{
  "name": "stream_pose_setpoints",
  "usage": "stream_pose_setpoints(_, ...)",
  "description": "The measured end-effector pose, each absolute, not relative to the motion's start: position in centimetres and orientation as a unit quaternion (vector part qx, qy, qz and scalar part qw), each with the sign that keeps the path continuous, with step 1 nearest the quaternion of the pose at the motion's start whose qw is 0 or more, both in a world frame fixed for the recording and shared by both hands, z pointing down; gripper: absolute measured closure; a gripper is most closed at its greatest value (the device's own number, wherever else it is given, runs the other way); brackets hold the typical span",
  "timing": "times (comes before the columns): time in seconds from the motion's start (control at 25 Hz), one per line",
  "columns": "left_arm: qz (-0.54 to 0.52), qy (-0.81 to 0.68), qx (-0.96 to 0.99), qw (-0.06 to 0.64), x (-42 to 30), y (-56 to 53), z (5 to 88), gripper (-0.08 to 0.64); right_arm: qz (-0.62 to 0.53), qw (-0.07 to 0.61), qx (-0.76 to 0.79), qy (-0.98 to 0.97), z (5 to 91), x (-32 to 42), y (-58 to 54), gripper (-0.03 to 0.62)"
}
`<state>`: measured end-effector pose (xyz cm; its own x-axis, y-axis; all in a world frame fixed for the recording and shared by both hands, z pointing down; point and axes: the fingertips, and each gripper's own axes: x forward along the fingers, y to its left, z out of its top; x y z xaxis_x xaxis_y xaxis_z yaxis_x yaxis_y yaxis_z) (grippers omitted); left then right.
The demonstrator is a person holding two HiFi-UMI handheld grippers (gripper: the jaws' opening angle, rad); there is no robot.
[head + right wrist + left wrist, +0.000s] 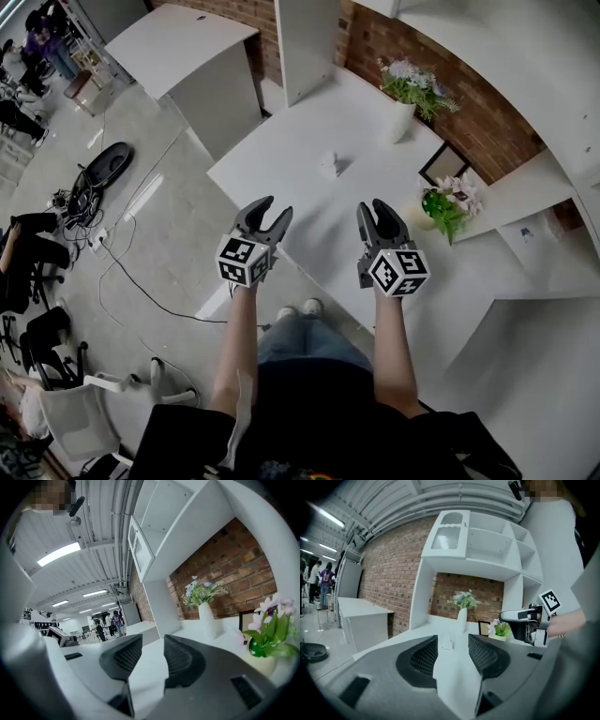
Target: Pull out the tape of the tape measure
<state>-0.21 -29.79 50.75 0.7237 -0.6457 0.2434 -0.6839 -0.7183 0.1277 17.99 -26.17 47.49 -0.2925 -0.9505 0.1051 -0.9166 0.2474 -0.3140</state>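
A small white object (pixel 328 165), the only loose thing that could be the tape measure, lies mid-table on the white table (pixel 281 141). It is too small to make out in detail. In the left gripper view the small white object (pixel 447 643) shows far ahead, between the jaws' line of sight. My left gripper (pixel 265 210) hovers over the table's front edge, open and empty. My right gripper (pixel 377 212) hangs level with it to the right, also open with nothing between its fingers. Both are well short of the object. The left gripper (pixel 453 651) and right gripper (pixel 153 656) each show bare table between their pads.
A white vase of flowers (pixel 403 114), a dark picture frame (pixel 442 165) and a green potted plant (pixel 448 208) stand along the brick wall. A white shelf upright (pixel 306 42) rises at the back. Cables (pixel 94 192) and chairs (pixel 56 412) are on the floor to the left.
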Motion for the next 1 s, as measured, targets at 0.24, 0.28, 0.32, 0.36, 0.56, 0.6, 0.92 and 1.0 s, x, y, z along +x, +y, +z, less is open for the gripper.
stream_pose_setpoints(0.24,0.098,-0.325,0.936,0.094,2.4,-33.5,50.3,0.385,-0.151,0.048,-0.605,0.78,46.7,19.2,-28.4,0.468)
stream_pose_setpoints(0.28,0.099,-0.318,0.939,0.091,2.9,-34.2,50.2,0.385,-0.151,0.049,-0.606,0.779,46.5,19.3,-28.9,0.469)
stream_pose_setpoints(0.32,0.101,-0.311,0.941,0.089,3.4,-34.9,50.2,0.385,-0.151,0.049,-0.607,0.778,46.4,19.5,-29.3,0.469)
stream_pose_setpoints(0.36,0.105,-0.304,0.943,0.087,3.8,-35.6,50.3,0.385,-0.151,0.049,-0.608,0.778,46.3,19.6,-29.7,0.469)
stream_pose_setpoints(0.56,0.137,-0.251,0.955,0.076,6.7,-39.2,51.5,0.385,-0.159,0.048,-0.608,0.776,46.7,20.3,-32.0,0.468)
stream_pose_setpoints(0.6,0.145,-0.238,0.958,0.075,7.3,-39.9,52.0,0.385,-0.164,0.046,-0.608,0.776,47.0,20.5,-32.3,0.469)
stream_pose_setpoints(0.92,0.217,-0.094,0.971,0.028,12.5,-44.2,56.9,0.385,-0.2,0.024,-0.597,0.776,51.2,21.1,-34.2,0.469)
stream_pose_setpoints(1.0,0.229,-0.055,0.972,0.019,13.6,-44.9,58.0,0.38,-0.21,0.02,-0.593,0.778,52.5,20.8,-34.5,0.468)
